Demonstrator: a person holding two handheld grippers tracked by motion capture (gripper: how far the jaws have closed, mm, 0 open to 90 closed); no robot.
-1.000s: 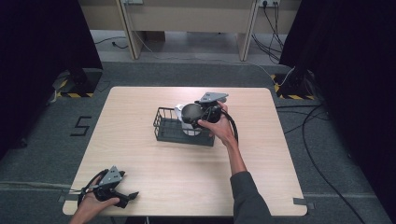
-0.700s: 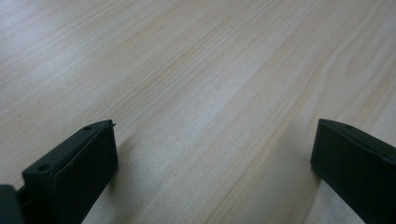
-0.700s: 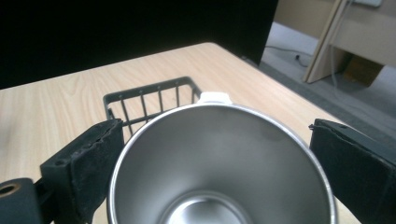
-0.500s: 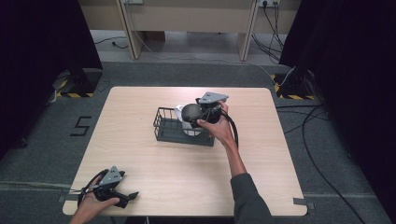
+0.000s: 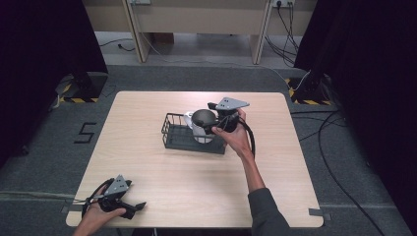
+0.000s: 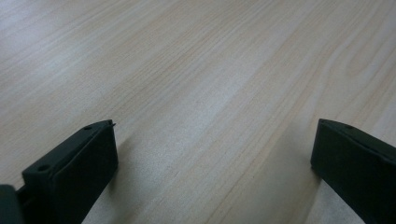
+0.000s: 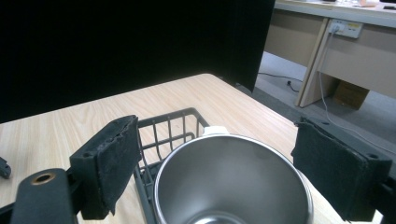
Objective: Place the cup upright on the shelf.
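Your right gripper point(image 5: 209, 124) hovers over steel cup point(image 7: 233, 182) in black wire basket point(image 5: 174, 132) at table point(image 5: 147, 162) centre, jaws released. Your left gripper point(image 5: 129, 207) rests at near-left edge, jaws spread wide.

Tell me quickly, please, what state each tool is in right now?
Left tool: open, empty, over bare table.
Right tool: open, straddling the steel cup.

Lab, black curtains point(image 5: 44, 64), taped floor point(image 5: 86, 132), trailing cables point(image 5: 339, 128)
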